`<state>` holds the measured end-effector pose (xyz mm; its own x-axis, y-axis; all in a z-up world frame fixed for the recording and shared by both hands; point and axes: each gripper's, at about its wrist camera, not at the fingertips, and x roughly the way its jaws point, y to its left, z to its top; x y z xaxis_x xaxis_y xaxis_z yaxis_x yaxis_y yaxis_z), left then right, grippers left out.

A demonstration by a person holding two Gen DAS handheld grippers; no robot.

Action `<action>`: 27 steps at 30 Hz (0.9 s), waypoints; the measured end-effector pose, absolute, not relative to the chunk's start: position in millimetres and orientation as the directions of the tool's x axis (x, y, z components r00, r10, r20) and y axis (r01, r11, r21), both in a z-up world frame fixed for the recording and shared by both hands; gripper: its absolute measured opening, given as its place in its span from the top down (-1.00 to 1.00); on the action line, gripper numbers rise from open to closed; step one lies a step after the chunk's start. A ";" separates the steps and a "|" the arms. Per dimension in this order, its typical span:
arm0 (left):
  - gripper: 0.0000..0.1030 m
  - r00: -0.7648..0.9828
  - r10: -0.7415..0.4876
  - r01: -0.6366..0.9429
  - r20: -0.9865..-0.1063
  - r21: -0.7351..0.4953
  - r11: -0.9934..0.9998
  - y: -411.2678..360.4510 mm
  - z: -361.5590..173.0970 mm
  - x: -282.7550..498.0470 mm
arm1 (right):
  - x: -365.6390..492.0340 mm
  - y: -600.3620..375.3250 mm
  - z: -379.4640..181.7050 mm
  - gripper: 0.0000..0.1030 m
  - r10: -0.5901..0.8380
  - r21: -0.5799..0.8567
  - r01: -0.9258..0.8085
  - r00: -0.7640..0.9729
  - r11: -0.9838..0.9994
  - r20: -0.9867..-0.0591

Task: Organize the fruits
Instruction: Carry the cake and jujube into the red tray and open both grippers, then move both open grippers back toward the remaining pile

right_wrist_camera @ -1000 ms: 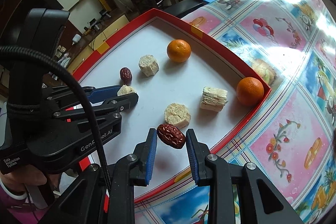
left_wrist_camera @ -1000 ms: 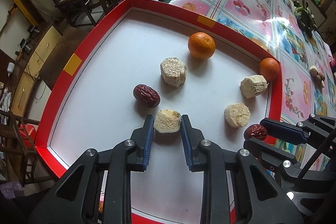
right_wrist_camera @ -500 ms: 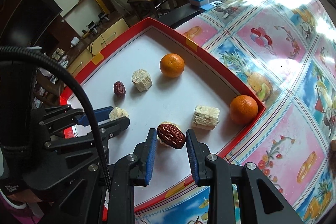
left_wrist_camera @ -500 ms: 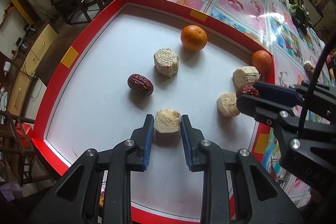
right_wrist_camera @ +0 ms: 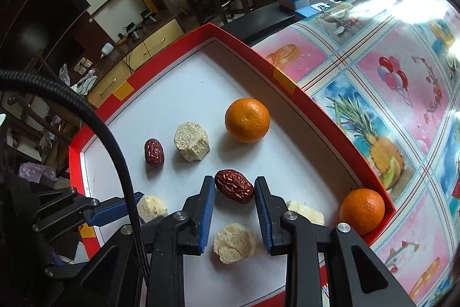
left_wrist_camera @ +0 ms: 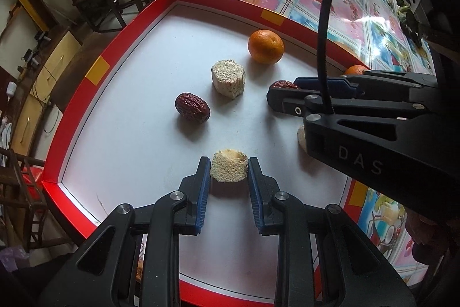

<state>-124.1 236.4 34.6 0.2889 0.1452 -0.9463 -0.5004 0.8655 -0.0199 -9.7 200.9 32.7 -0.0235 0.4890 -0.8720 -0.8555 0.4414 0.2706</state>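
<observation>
The left claw [left_wrist_camera: 229, 171] pinches a pale cake [left_wrist_camera: 229, 169] low over the near part of the red tray [left_wrist_camera: 72, 108]. The right claw [right_wrist_camera: 235, 190] pinches a date [right_wrist_camera: 235, 186] and hangs above the middle of the tray, over another pale cake [right_wrist_camera: 235, 246]. A second date [right_wrist_camera: 154, 152] lies further to the left, beside a third cake [right_wrist_camera: 191, 141], and an orange [right_wrist_camera: 247, 120] lies beyond them.

The step in hand is probably to bring the held date to the lying one. The right claw should keep its light pinch, go left above the cakes, come down just beside that date, and only then open. The left claw should stay out of its way.
</observation>
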 end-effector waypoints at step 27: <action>-0.05 0.424 0.286 -0.487 -0.859 0.051 0.872 216.6 86.4 -121.4 | -10.8 100.0 101.1 0.01 0.579 0.252 -0.753 0.203 0.608 -0.790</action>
